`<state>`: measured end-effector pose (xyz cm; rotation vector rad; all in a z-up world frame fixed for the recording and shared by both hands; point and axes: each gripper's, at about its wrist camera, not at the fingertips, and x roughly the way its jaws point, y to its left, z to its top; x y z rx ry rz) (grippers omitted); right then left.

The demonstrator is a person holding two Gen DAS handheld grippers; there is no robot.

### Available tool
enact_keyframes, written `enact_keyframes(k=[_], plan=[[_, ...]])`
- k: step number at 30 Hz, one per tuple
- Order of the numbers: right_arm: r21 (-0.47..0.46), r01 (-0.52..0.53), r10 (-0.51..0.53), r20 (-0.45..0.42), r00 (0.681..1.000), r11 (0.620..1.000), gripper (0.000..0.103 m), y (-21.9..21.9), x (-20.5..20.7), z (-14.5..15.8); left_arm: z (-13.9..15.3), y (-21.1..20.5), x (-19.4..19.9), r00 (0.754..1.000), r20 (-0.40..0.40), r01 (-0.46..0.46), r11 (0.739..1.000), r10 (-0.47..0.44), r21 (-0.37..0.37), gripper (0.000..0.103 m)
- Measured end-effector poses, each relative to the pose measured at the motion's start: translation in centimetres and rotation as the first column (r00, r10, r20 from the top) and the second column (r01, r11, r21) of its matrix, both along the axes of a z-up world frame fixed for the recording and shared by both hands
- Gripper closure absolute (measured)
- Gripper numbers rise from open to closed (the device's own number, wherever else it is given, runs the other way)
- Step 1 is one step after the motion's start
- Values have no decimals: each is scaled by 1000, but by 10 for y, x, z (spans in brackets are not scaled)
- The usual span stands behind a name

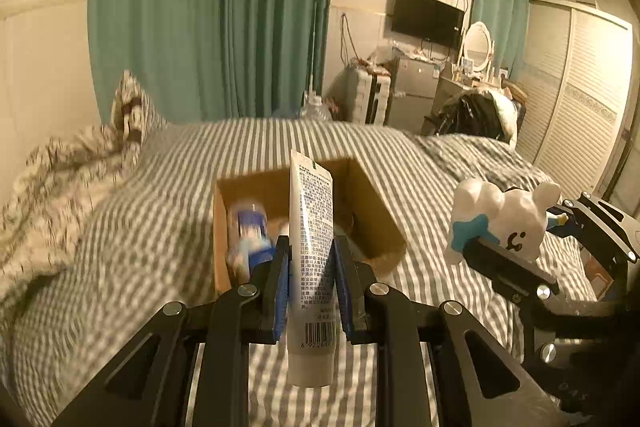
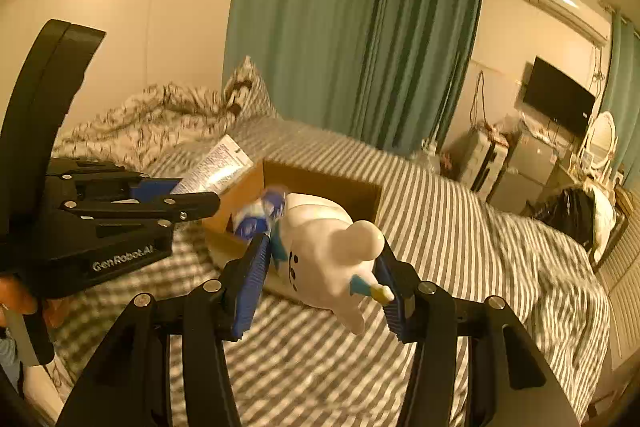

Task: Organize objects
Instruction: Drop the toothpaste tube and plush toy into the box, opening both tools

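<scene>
My left gripper (image 1: 311,247) is shut on a white tube (image 1: 312,227) with printed text and a barcode, held upright just in front of an open cardboard box (image 1: 376,215) on the striped bed. A blue-and-white bottle (image 1: 250,231) lies inside the box. My right gripper (image 2: 324,263) is shut on a white cartoon figure (image 2: 320,251) with blue trim, held above the bed near the box's (image 2: 332,187) front edge. In the left wrist view the figure (image 1: 500,223) and right gripper (image 1: 480,243) are to the right of the box. In the right wrist view the left gripper (image 2: 200,193) with the tube (image 2: 220,167) is at the left.
The bed (image 1: 120,247) has a grey-and-white striped sheet, with a crumpled patterned duvet (image 1: 60,179) and pillow at the left. Green curtains (image 1: 208,11) hang behind. A suitcase, small fridge, TV, dresser with mirror and a louvred wardrobe (image 1: 580,99) stand beyond the bed's far end.
</scene>
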<state>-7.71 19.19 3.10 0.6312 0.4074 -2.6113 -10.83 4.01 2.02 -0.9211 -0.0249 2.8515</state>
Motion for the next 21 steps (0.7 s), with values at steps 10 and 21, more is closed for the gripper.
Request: enact_keyframes(k=[10, 21], plan=[[-43, -20, 19, -24, 1000, 999, 52, -16, -70, 20, 0, 2, -81, 1000, 11, -25, 999, 25, -44, 82], [-84, 27, -19, 100, 995, 996, 52, -26, -164, -21, -68, -4, -151, 988, 156, -16, 999, 23, -48, 82]])
